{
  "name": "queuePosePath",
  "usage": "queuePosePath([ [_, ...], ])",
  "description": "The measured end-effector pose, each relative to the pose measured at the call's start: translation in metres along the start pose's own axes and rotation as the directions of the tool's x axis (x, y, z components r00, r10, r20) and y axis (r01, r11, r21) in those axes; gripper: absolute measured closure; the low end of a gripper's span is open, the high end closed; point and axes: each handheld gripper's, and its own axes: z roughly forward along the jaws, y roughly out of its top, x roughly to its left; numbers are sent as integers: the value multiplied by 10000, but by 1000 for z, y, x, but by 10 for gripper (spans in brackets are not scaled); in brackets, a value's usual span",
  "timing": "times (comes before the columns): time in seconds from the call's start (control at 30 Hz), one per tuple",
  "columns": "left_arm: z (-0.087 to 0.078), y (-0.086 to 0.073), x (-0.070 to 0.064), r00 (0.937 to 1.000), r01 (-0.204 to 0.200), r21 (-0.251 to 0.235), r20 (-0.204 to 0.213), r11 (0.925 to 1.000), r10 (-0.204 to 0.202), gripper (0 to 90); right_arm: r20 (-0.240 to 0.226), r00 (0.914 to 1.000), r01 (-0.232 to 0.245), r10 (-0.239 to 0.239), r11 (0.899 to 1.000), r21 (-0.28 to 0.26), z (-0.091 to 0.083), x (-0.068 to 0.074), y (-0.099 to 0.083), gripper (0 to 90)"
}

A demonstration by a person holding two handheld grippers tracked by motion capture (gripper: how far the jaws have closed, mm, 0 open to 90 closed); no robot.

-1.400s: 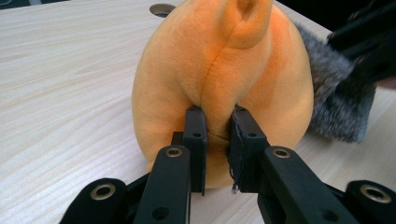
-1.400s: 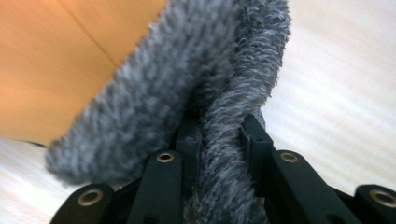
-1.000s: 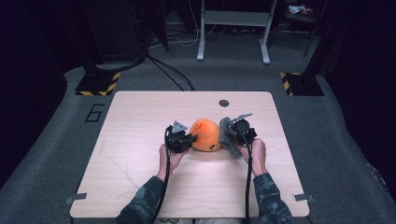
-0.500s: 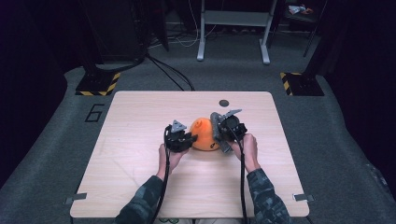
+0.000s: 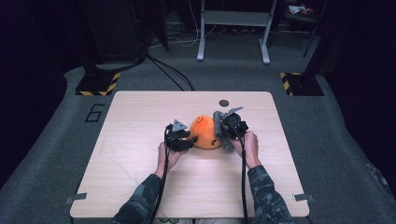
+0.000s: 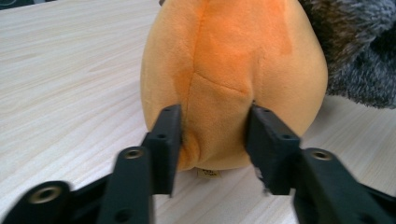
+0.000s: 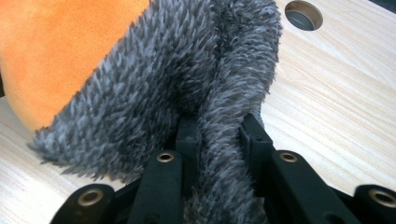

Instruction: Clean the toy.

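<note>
Plush toy [image 5: 204, 132], orange body, grey fuzzy trim

Dim room, grey carpet floor [image 5: 336, 140]; pale wooden table [image 5: 140, 154] stood center, white metal frame [image 5: 233, 28] at 12 o'clock, hazard-striped bases [image 5: 98, 84] at 10 and 2.

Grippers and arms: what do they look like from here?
Both grippers, left and right, are black with two flat black jaws showing round brass-coloured screw holes. Each carries a grey three-cornered plate on top. A black cable trails back from each along the forearm. The person wears camouflage-patterned sleeves.
</note>
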Motion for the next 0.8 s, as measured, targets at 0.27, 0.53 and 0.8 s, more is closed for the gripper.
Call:
queuePosePath([
  [0.27,-2,4,-9,9992,-261,108,-302,9996,265,797,99,9997,-217,219,9996,-153,-5,-2,-2,732],
  [0.53,-10,11,-16,9987,-486,36,-158,9988,487,820,108,9999,-56,72,9895,-1447,-45,4,13,732],
  [0.8,-7,12,-27,9939,-1074,54,-255,9942,1075,820,-356,9974,576,-630,9889,-1366,-36,22,29,731],
])
